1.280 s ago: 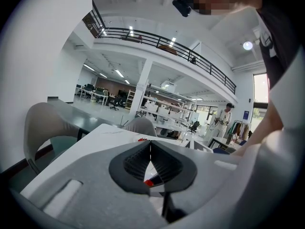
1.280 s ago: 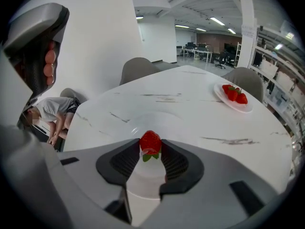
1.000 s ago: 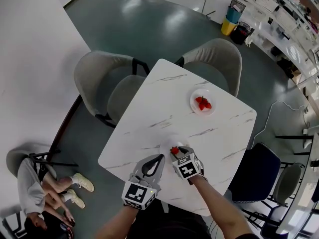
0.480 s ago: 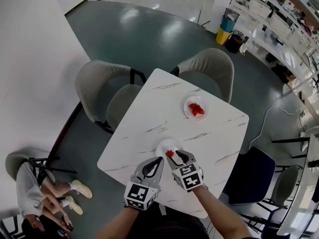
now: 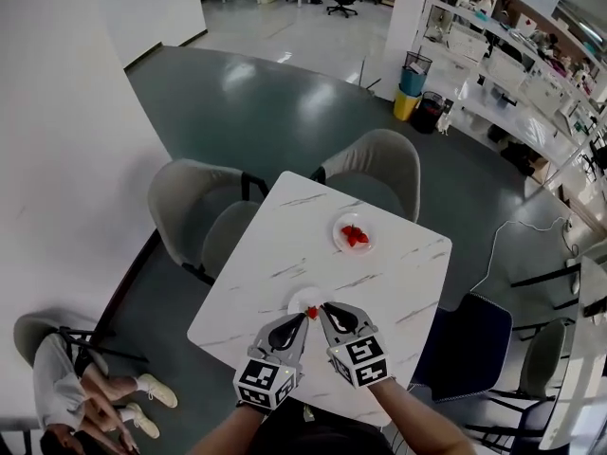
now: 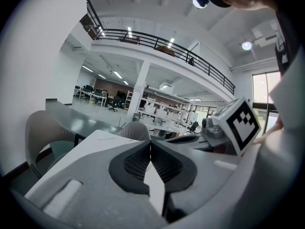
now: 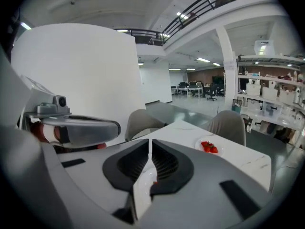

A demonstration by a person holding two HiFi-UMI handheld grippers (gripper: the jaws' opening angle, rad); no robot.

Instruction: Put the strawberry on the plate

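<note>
Left gripper hangs over the near edge of the white marble-look square worktop. Its black ribbed fingers are pressed together with nothing in them. Just right of its tip is the small red strawberry, lying on the near small round white plate, pretty much between the two gripper tips. Right gripper is right beside the berry. Its fingers are closing and almost touching, and they're not pinching anything; the berry only shows as a red speck below the gap. Farther out and to the right, a second white plate holds a little heap of red strawberries, well apart from both grippers.
</note>
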